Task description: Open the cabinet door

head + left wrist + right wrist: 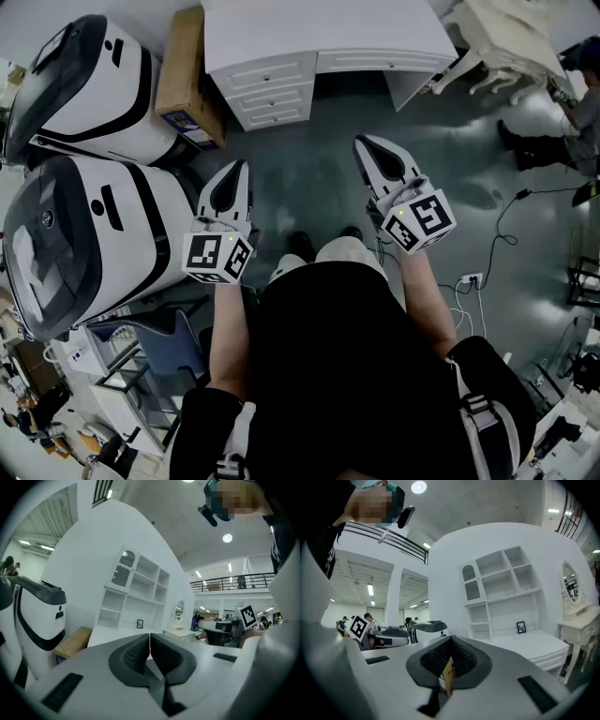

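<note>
Cabinet door [123, 569], arched with a grey pane, is shut flush in the upper left compartment of the shelves. It stands ahead of and above both sets of fingers, well apart from them.

Left of the left fingers lie two large white-and-black machines, the nearer machine [89, 234] just beside them and the farther machine [94, 84] beyond it. A cardboard box [187, 75] leans between the farther machine and the cabinet [319, 33], ahead and to the left of the left fingertips.

The left gripper [242, 166] is held about level and points toward the cabinet's drawers [272, 89]. Its ribbed fingers [133, 653] are pressed together with nothing between them.

The right gripper [364, 142] is also level and points at the cabinet without touching it. Its fingers [464, 656] meet at the tips. A yellow-brown strip [448, 670] shows through the slit behind the tips; whether it is the box beyond I cannot tell.

A small picture frame [521, 627] stands on the cabinet's desk top, ahead and to the right of these fingers. Farther right stands an ornate white table [506, 37], with an oval mirror [568, 582] above it.
</note>
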{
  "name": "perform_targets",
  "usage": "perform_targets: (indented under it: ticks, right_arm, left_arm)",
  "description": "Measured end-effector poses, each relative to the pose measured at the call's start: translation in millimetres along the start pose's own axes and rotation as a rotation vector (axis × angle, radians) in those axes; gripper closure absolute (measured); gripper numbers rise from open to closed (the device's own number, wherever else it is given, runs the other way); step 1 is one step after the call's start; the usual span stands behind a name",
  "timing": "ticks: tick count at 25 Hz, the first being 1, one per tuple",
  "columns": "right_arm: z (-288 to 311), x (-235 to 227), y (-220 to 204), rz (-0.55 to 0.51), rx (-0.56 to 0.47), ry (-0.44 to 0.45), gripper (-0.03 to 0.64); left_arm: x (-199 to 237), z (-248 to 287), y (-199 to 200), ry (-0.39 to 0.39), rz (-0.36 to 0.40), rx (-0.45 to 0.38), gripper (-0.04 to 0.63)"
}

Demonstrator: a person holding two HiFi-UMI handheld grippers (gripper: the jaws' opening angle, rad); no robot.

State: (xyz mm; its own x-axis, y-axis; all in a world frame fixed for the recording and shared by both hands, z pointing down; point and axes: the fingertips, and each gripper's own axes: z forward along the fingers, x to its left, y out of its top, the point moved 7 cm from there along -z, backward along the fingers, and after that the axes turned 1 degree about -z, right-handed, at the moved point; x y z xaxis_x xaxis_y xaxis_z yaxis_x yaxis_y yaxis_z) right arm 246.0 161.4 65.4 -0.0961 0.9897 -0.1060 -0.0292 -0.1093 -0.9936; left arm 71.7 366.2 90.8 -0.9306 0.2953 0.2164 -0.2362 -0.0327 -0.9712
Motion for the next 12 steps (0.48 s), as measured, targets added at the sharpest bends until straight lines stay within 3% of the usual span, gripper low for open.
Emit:
perform_targets:
  ticks: [12]
  right_arm:
    - [-0.6, 11.6, 2.0, -0.033, 0.01, 0.018, 0.603]
  left_arm:
    - [-1.8, -6.4, 2.6, -0.01, 0.003, -0.003, 0.571]
